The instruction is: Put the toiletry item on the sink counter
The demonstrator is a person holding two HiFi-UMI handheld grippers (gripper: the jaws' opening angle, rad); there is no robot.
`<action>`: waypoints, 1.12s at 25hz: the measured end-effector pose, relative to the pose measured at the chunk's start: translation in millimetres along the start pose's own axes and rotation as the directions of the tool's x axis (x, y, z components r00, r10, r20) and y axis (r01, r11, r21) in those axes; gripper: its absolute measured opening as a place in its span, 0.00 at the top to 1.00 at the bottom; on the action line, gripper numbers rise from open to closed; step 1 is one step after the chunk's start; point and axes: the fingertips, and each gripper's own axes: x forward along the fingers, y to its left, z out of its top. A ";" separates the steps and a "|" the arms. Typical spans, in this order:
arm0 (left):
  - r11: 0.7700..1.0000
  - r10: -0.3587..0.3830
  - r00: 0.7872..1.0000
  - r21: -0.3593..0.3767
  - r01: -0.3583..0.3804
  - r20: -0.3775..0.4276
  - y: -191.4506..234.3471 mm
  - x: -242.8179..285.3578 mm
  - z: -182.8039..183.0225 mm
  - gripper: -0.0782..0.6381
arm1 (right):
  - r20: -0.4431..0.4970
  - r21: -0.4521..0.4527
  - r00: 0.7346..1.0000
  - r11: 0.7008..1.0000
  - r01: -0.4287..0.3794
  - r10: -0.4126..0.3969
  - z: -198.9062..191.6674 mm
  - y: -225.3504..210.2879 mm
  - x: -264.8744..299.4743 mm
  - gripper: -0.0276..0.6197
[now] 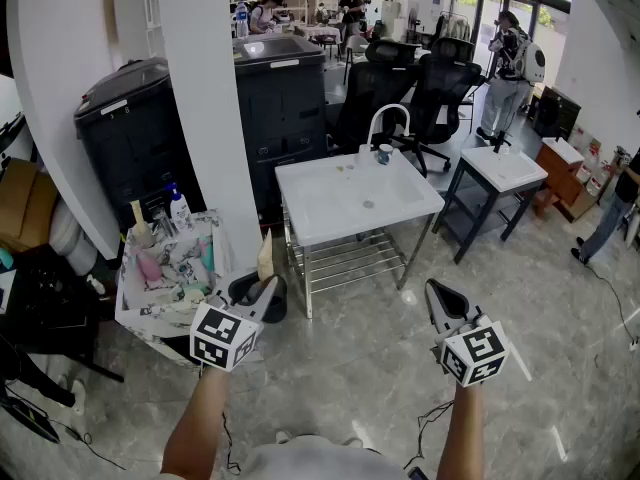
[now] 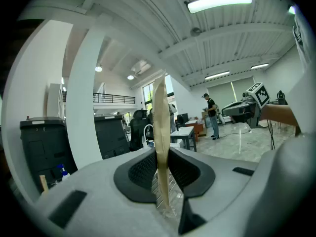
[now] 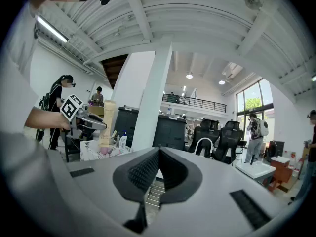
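A flat beige toiletry tube (image 1: 266,257) stands upright between the jaws of my left gripper (image 1: 265,286), which is shut on it. In the left gripper view the tube (image 2: 160,127) rises edge-on from between the black pads (image 2: 143,171). I hold it low, in front of the left corner of the white sink counter (image 1: 330,206), which carries a curved faucet (image 1: 388,118). My right gripper (image 1: 437,291) hangs to the right of the counter's front, shut with nothing in it. The right gripper view shows its pads (image 3: 143,172) meeting, and the left gripper (image 3: 85,120) with the tube (image 3: 106,122) off to the left.
A fabric-lined basket (image 1: 135,288) full of bottles and tubes stands at my left, against a white pillar (image 1: 210,98). Black cabinets (image 1: 130,128) sit behind it. A second small sink table (image 1: 500,170), office chairs (image 1: 425,88) and several people lie beyond.
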 end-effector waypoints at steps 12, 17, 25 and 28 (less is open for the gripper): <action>1.000 0.030 0.999 0.005 -0.029 -0.032 -36.9 16.9 2.0 0.81 | 0.001 0.055 1.000 0.998 0.013 -0.013 -16.8 -44.3 -17.0 0.96; 0.999 0.049 0.998 -0.011 -0.049 -0.044 -67.4 29.8 3.1 0.81 | -0.011 0.064 1.000 0.998 0.012 -0.012 -32.1 -73.8 -34.7 0.96; 0.996 0.080 0.992 -0.029 -0.084 -0.101 -107.3 40.7 -10.7 0.81 | -0.003 0.144 1.000 0.990 -0.001 0.002 -57.4 -108.3 -54.7 0.96; 0.995 0.096 0.989 -0.029 -0.100 -0.115 -106.2 44.9 -9.8 0.81 | 0.007 0.150 1.000 0.989 -0.004 0.003 -56.1 -120.7 -52.1 0.96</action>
